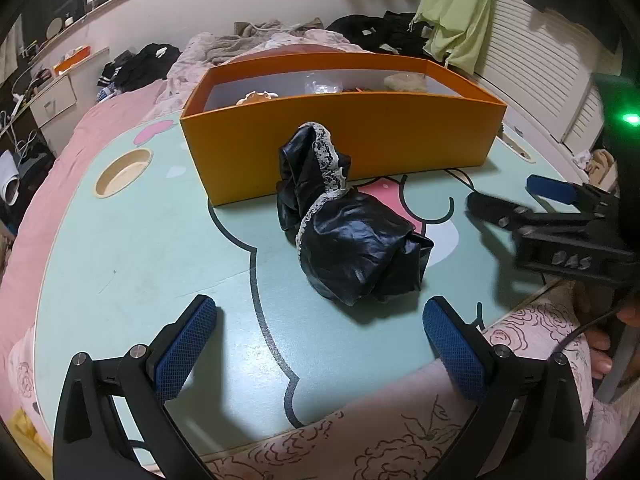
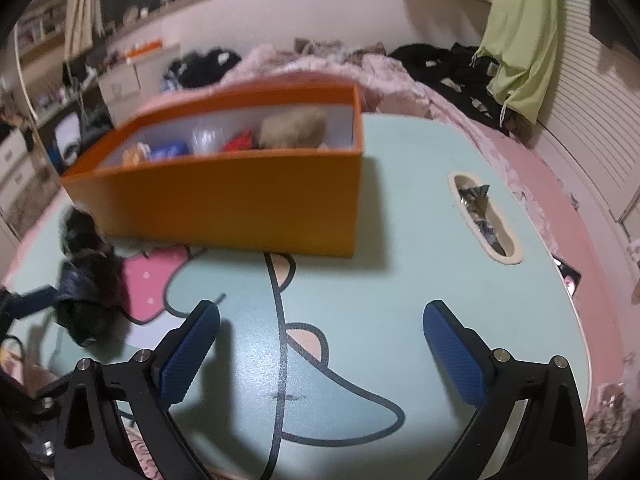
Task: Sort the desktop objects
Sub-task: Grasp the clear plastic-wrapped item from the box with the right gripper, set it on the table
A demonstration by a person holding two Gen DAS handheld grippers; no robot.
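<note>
Glossy black cloth (image 1: pixel 352 236); matt orange cardboard box (image 1: pixel 340 140).

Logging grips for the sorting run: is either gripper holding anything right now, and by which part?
Nothing is held. The left gripper and right gripper are open; the black garment lies loose on the table.

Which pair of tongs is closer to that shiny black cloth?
The left tongs: the black cloth lies just ahead of their open pads. The right tongs face bare table.
</note>
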